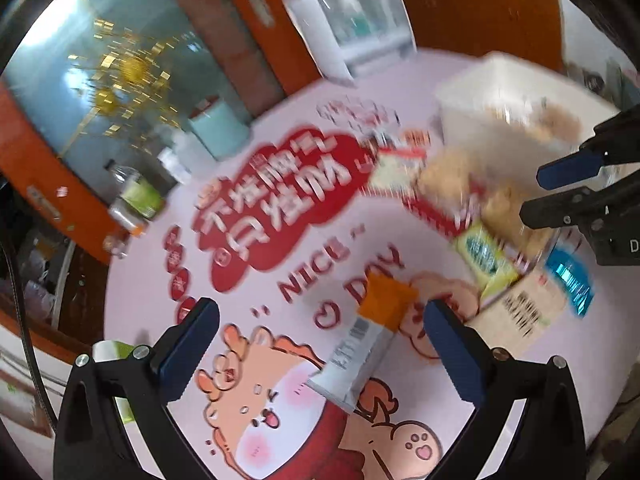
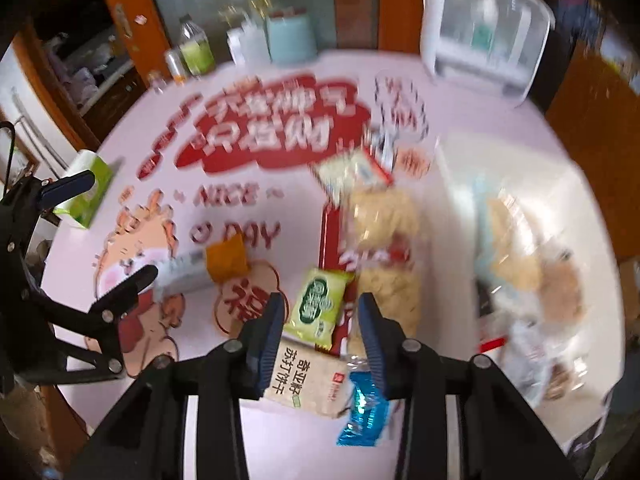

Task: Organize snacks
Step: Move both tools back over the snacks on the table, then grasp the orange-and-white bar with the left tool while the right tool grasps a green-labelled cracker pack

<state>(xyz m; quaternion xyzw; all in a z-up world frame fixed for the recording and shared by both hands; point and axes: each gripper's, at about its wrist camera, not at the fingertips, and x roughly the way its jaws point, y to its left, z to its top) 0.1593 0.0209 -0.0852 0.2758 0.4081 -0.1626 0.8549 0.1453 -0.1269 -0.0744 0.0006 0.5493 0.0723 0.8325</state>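
An orange and white snack bar (image 1: 362, 336) lies on the printed tablecloth between my left gripper's open fingers (image 1: 320, 344); it also shows in the right wrist view (image 2: 208, 266). My right gripper (image 2: 322, 320) is open above a pile of snacks: a green packet (image 2: 318, 306), a beige cracker packet (image 2: 306, 376), a blue wrapper (image 2: 362, 412) and a long bag of pale crisps (image 2: 386, 248). The right gripper shows in the left wrist view (image 1: 536, 196). A white bin (image 2: 516, 240) holding snack bags stands to the right.
A white lidded box (image 2: 484, 28), a teal canister (image 2: 290, 36), a green-labelled bottle (image 2: 194, 48) and a green tissue pack (image 2: 86, 190) stand around the round table (image 2: 280, 440). Orange wooden doors lie behind.
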